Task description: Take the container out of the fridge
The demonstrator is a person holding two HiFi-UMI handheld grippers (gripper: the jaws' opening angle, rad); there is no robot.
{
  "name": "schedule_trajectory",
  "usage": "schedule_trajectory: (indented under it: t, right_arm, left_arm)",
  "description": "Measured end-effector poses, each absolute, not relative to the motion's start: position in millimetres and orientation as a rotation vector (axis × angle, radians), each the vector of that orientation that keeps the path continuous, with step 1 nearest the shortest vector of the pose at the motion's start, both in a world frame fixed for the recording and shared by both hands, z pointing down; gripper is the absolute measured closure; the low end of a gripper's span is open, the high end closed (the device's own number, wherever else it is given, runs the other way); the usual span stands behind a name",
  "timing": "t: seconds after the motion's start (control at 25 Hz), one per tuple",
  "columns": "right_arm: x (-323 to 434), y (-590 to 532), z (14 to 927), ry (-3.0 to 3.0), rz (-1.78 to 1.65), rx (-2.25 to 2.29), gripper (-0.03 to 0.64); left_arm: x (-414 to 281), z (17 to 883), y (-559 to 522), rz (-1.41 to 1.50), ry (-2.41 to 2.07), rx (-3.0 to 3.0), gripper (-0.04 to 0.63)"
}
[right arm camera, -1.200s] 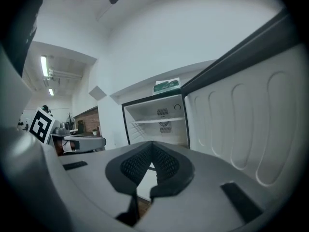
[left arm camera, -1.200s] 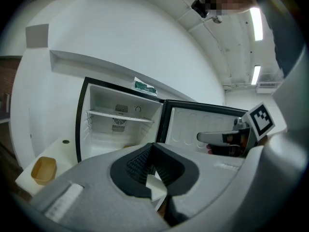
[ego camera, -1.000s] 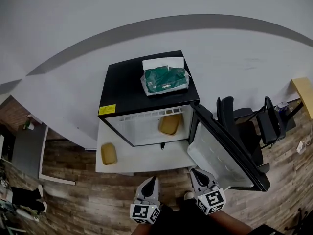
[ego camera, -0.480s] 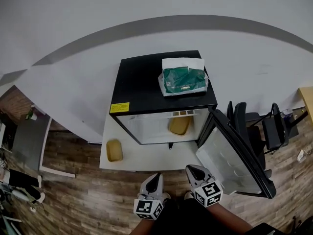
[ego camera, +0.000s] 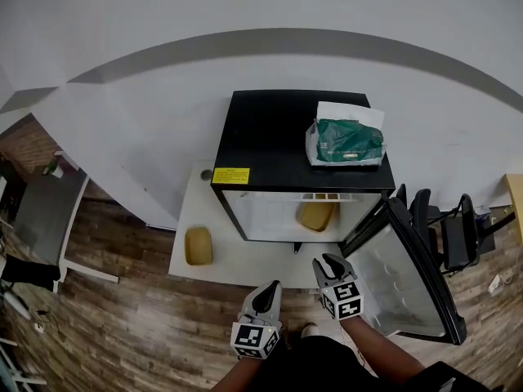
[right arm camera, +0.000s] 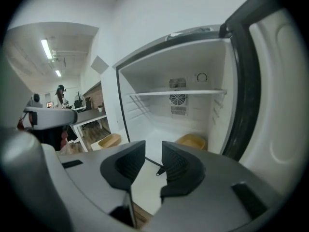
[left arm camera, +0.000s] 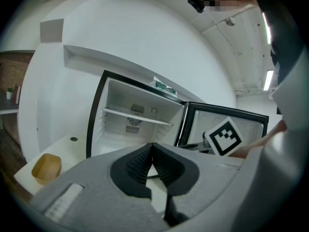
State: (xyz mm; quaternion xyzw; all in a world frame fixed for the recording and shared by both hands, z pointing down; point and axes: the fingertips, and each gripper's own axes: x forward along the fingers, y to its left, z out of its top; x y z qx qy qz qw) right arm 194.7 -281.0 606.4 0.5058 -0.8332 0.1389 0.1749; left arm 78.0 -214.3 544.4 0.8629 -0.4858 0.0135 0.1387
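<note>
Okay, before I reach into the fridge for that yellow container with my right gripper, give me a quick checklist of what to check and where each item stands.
1. Fridge door open: ok, it stands swung wide on the right.
2. Container in sight: ok, low inside at the right, under the shelf.
3. Right gripper empty: ok, its jaws have just been opening and nothing is between them.
4. Gap wide enough for the container: cannot tell, the jaws stand only slightly apart.
5. Left gripper out of the way: ok, shut and empty, to the left of the right gripper.
</note>
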Motion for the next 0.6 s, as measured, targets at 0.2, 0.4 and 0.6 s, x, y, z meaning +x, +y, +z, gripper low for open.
schedule_trajectory:
  t: [0.2,0.4,0.6]
  right_arm:
    - [177,-309,642,-2.322,0.465,1.397,0.465]
    - [175,-330,663,-2.249,0.427,1.388,0.427]
    - [181,-350,675,-2.212,0.411,1.376,0.351]
  left_arm:
    - [69,550,-227,0.025,-1.417,2.474,0.580]
    - [56,551,-236,0.016,-1.433,2.447,0.580]
    - [44,555,-241,0.015,-1.450,2.429,0.580]
